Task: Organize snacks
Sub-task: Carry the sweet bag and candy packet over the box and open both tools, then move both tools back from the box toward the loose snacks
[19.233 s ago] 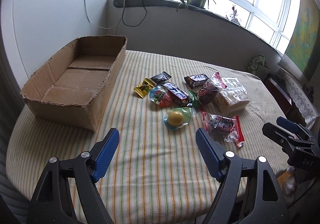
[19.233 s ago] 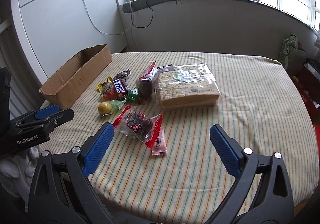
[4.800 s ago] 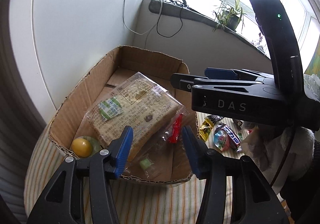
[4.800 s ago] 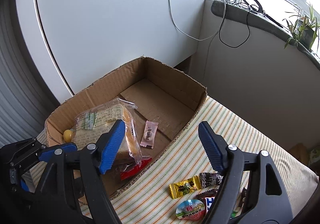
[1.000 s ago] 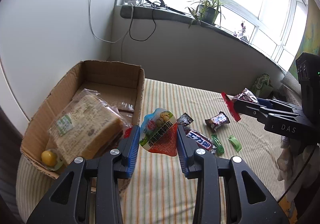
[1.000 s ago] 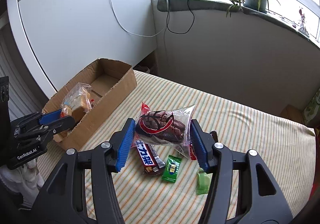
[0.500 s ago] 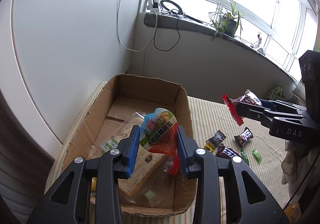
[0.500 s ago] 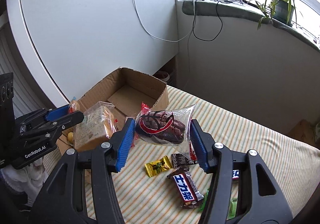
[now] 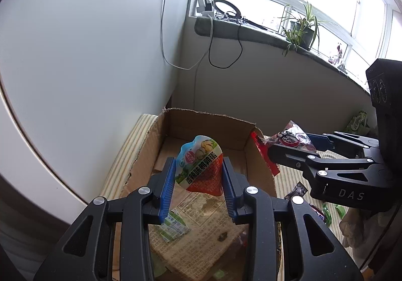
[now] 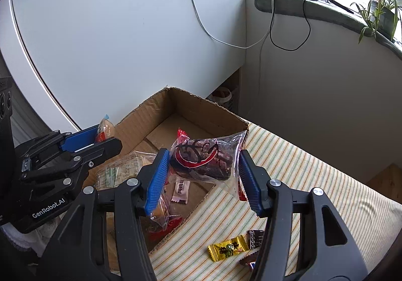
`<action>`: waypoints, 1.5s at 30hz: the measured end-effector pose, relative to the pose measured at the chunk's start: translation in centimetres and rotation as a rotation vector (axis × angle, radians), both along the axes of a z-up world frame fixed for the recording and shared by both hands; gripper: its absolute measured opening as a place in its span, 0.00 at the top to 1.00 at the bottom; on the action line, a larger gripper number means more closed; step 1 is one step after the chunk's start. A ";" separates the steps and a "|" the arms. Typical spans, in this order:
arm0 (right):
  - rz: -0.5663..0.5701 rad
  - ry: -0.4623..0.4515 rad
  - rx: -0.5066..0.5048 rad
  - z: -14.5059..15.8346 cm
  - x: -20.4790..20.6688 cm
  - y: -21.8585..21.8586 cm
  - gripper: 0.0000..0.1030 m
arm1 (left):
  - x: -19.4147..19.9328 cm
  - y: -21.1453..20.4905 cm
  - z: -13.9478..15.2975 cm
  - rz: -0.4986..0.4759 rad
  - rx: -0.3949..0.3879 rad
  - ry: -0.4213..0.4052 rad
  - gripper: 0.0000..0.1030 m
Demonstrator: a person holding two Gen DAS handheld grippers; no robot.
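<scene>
Snacks split between cardboard box [image 10: 148,115] and striped tablecloth [image 10: 314,180]; two are held in the air.

Left gripper [image 9: 198,178]: blue pads pinching a round-topped egg snack pouch [image 9: 199,162], upright, held over the box interior. Directly under it in the box: wrapped bread loaf [image 9: 201,228] with a green-white label, filling the near end.

Right gripper [image 10: 201,170]: fingers clamped on a clear bag of dark dried fruit [image 10: 203,157] with red end seals, one pad on each side. Bag hangs over the box's right wall, roughly above the rim; can't tell if it's fully inside the box outline.

Also in the box, per right wrist view: small pink-white sachet [image 10: 181,189] on the floor just beside the loaf, something red at the near right corner, partly hidden by the loaf wrapper.

Box sits at the table's left edge, next to the white wall panel.

On the cloth, near the box's right wall: yellow candy [image 10: 227,248], dark wrapped candy [image 10: 255,235] touching it. Left wrist view shows more wrappers there, mostly hidden behind the right gripper.
</scene>
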State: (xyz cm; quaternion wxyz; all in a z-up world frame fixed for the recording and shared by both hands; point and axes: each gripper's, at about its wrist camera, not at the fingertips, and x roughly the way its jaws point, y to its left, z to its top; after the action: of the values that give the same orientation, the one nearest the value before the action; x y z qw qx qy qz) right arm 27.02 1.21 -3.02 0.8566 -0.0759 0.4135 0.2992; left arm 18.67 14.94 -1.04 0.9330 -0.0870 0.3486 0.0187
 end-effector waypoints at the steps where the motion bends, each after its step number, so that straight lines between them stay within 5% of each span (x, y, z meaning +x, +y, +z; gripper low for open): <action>1: 0.001 0.005 0.000 -0.2 0.3 0.2 0.43 | 0.2 0.1 -0.1 0.000 0.000 0.003 0.67; 15: 0.028 0.011 -0.006 -0.7 1.0 1.5 0.42 | 0.1 0.3 -0.3 0.016 0.020 0.005 0.63; 22: 0.016 -0.016 -0.021 -0.1 0.8 1.7 0.27 | 0.0 0.3 0.1 0.027 0.032 -0.009 0.59; 45: -0.008 -0.078 0.014 4.4 -4.2 -2.7 0.27 | -3.9 -2.0 3.3 0.005 0.030 -0.076 0.59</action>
State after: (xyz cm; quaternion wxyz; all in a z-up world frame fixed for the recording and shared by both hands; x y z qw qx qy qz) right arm 22.79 -1.46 1.37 0.8737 -0.0798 0.3781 0.2954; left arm 14.81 12.91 2.24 0.9468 -0.0745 0.3121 0.0228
